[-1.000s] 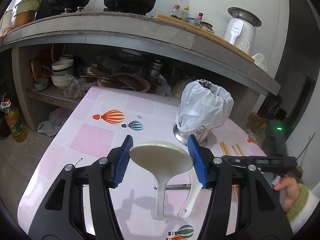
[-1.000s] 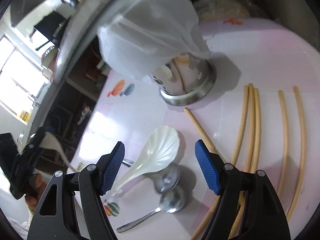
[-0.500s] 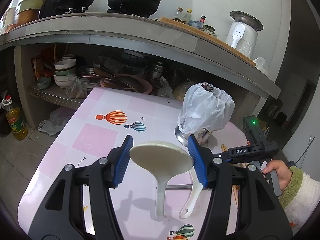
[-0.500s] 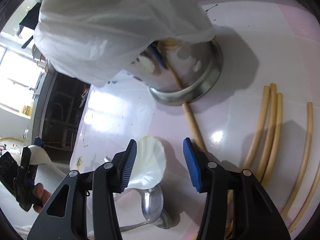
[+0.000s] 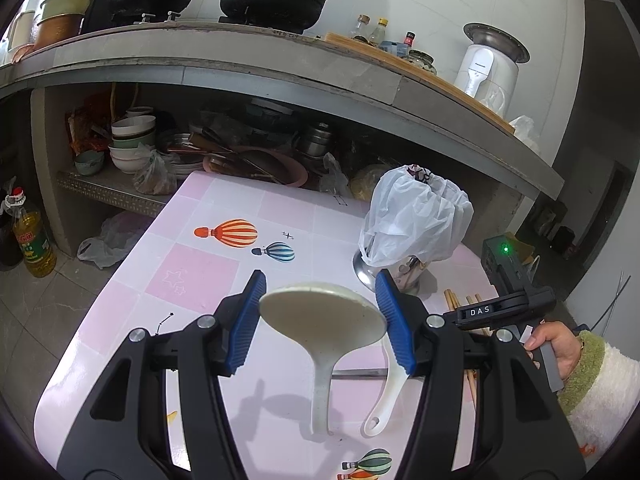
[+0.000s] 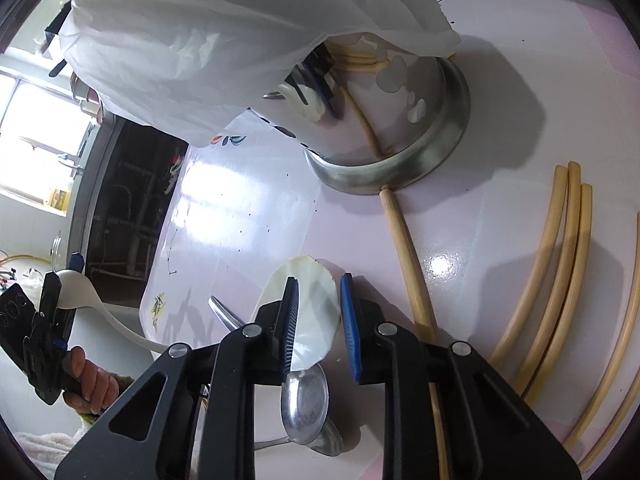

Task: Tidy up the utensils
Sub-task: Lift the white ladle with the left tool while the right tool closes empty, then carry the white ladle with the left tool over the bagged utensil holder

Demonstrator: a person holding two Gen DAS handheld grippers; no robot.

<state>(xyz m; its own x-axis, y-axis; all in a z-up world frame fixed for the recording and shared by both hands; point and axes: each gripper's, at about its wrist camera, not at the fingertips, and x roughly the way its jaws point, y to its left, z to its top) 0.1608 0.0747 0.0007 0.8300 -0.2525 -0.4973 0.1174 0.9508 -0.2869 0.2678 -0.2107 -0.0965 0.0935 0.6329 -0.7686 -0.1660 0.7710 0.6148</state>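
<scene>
My left gripper (image 5: 320, 320) is shut on the bowl of a cream ladle (image 5: 322, 314), held above the table with the handle hanging down. My right gripper (image 6: 320, 322) is low over the table, and its jaws are closing on the bowl of a white shell-shaped spoon (image 6: 314, 300). One pad sits over the bowl and the other just outside its edge, with a thin gap still showing. Two metal spoons (image 6: 306, 404) lie right behind it. The steel utensil holder (image 6: 400, 148), draped with a white plastic bag (image 6: 220, 20), stands close ahead.
Several bamboo chopsticks (image 6: 560, 260) lie to the right, and one chopstick (image 6: 404, 248) leans against the holder's base. The pink tablecloth (image 5: 192, 276) carries balloon prints. A shelf of bowls and pans (image 5: 132, 140) stands past the table's far edge, under a counter with pots.
The right gripper came down and forward to the white spoon, and its jaws narrowed from wide apart to close around the spoon's bowl. The left gripper and ladle stayed put.
</scene>
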